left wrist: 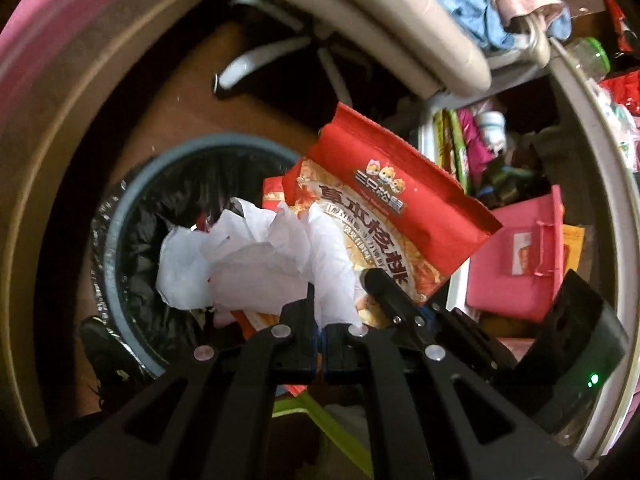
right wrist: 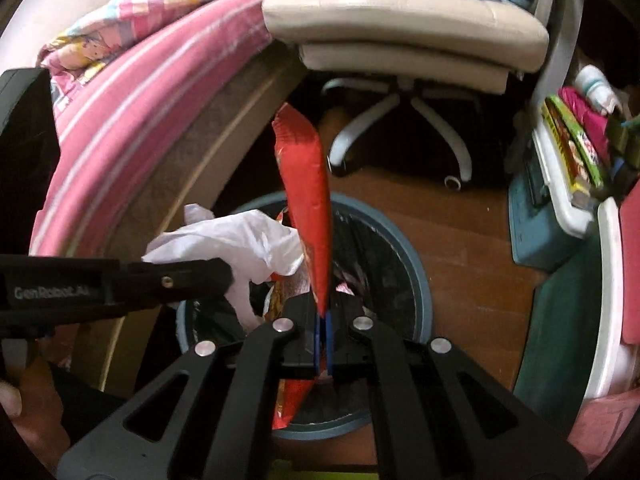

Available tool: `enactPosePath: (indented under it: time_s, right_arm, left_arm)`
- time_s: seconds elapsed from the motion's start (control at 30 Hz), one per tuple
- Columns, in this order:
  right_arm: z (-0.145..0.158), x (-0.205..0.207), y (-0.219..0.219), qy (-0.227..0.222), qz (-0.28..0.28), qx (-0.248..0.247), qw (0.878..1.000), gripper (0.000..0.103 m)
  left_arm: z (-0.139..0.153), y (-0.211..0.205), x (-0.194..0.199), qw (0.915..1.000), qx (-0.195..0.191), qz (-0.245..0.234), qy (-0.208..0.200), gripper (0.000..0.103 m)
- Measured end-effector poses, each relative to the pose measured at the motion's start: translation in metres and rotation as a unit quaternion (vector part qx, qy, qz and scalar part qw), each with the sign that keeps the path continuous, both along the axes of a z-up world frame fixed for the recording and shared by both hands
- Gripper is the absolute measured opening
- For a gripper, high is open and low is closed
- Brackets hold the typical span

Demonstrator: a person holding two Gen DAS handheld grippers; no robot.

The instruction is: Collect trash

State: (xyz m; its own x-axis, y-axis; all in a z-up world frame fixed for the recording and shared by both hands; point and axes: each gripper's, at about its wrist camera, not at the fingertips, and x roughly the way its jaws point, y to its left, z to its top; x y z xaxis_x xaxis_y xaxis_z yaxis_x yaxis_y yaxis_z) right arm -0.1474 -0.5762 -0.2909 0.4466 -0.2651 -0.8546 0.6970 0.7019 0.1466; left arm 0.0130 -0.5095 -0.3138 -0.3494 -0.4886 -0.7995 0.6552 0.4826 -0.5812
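The red snack packet [left wrist: 400, 216] is flat and glossy, red along its sealed top with a yellow printed panel, dark characters and three small cartoon faces; seen edge-on from the right wrist it stands as a thin red blade over the bin; the crumpled white paper [left wrist: 256, 256] is a loose, creased wad just beside it. Both hang above the round blue-grey bin [left wrist: 120, 240], lined with a black bag, on a brown wooden floor [right wrist: 472, 248]; behind stand a beige swivel chair [right wrist: 404, 36] on a white star base, a bed with pink striped bedding [right wrist: 132, 92], and a cluttered white shelf [right wrist: 560, 184]. Both tongs point steeply down; the left tongs [left wrist: 320, 320] are clamped on the white paper; the right tongs [right wrist: 323, 320] are pinched on the packet's lower edge.
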Motion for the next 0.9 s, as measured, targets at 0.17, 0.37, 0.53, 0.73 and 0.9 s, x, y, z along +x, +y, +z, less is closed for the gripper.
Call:
enactPosePath:
  time_s: [0.17, 0.37, 0.53, 0.73, 0.9]
  right_arm:
    - [-0.022, -0.002, -0.002, 0.027, -0.002, 0.015, 1.0, 0.003]
    - [-0.043, -0.008, -0.006, 0.046, -0.003, 0.049, 0.998, 0.011]
    - [-0.041, -0.009, -0.004, 0.046, -0.003, 0.037, 0.998, 0.058]
    - [-0.02, 0.0, 0.005, 0.027, 0.006, 0.025, 0.999, 0.078]
    - [0.023, 0.008, 0.014, -0.025, 0.022, 0.012, 0.999, 0.088]
  left_arm:
    - [-0.023, -0.011, -0.001, 0.9995, 0.031, -0.008, 0.005, 0.001]
    - [-0.048, -0.01, -0.002, 0.9973, 0.07, -0.015, 0.017, 0.009]
    - [-0.046, -0.004, 0.004, 0.9957, 0.089, 0.006, -0.024, 0.071]
    - [-0.028, 0.004, 0.02, 0.9932, 0.089, 0.052, -0.053, 0.086]
    - [0.003, 0.021, 0.036, 0.9871, 0.087, 0.103, -0.086, 0.089]
